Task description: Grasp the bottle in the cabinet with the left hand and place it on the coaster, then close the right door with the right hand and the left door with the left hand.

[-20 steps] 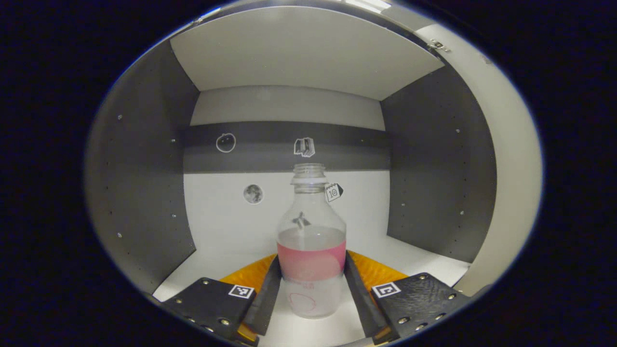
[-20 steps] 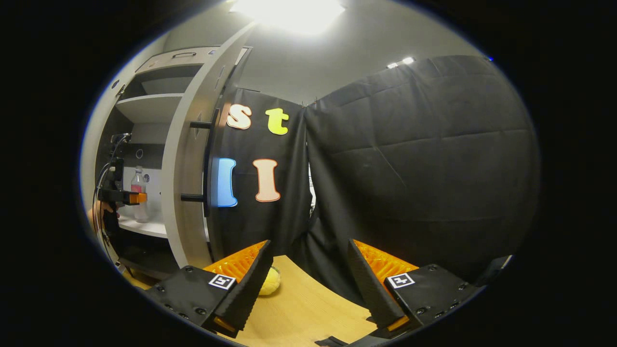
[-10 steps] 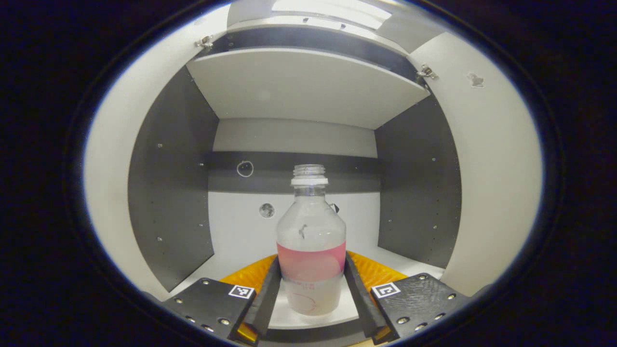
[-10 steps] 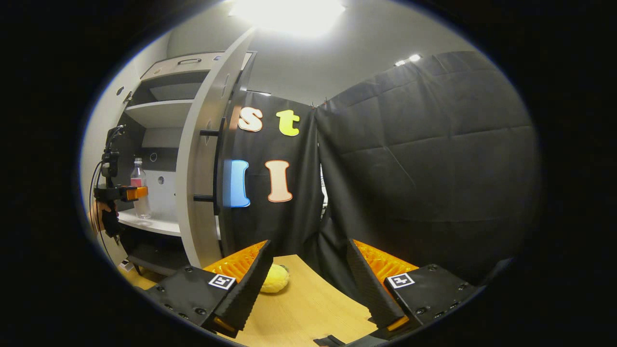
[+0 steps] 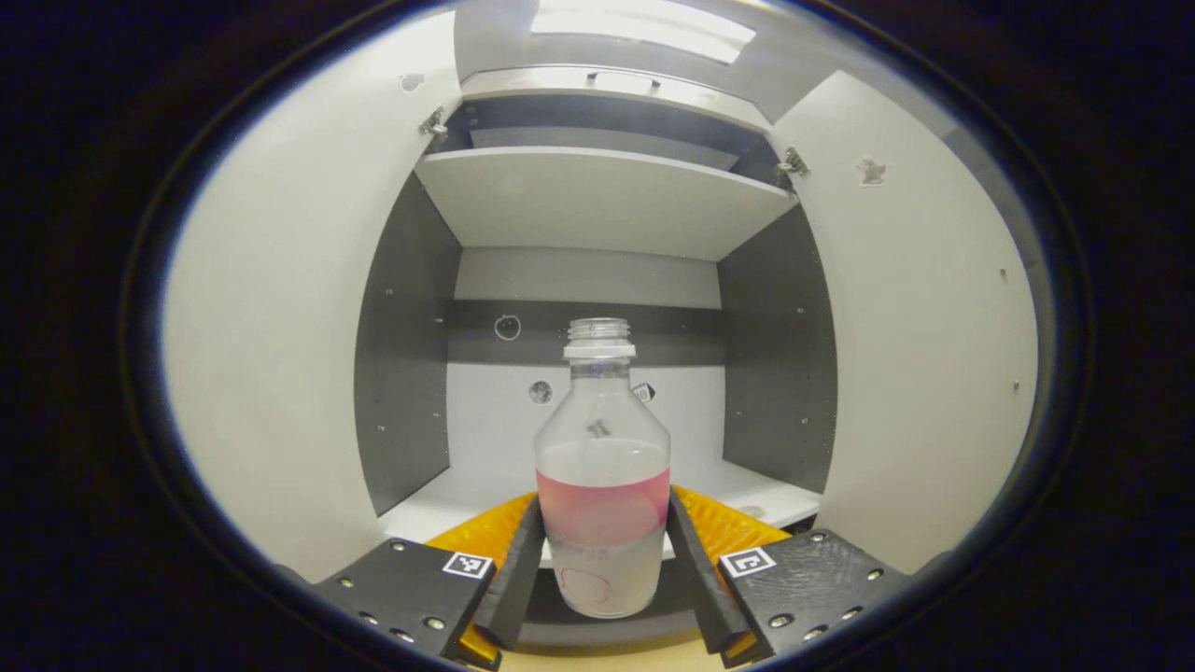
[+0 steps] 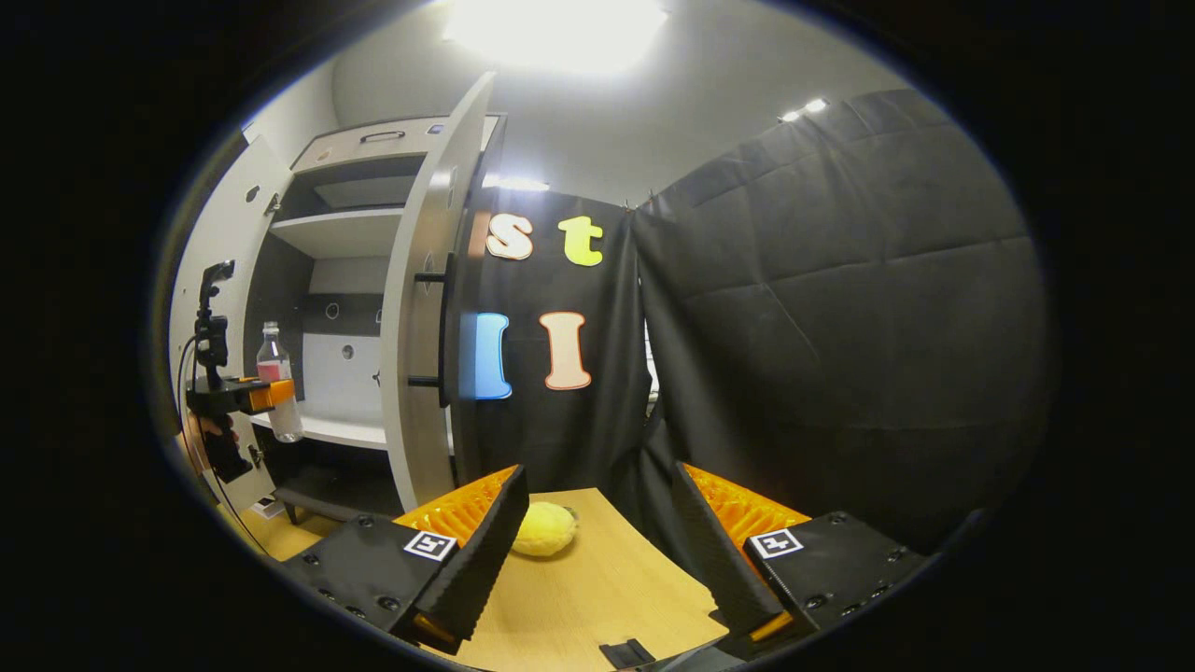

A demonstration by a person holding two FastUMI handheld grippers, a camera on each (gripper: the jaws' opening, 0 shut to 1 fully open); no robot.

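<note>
Left gripper fingers are clamping the bottle at its lower body, bottle upright, hanging just outside the cabinet shelf. Right gripper is idling open over the table, right door nearer it. Coaster isn't identifiable.

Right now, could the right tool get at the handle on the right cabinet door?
Probably yes: the right tool is open and holds nothing, and the handle on the open right door faces it with nothing between.

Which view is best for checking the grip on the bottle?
Left gripper view: the bottle stands close between the left gripper fingers, both pressing its sides. Right gripper view shows the bottle small and far off, side-on.
</note>
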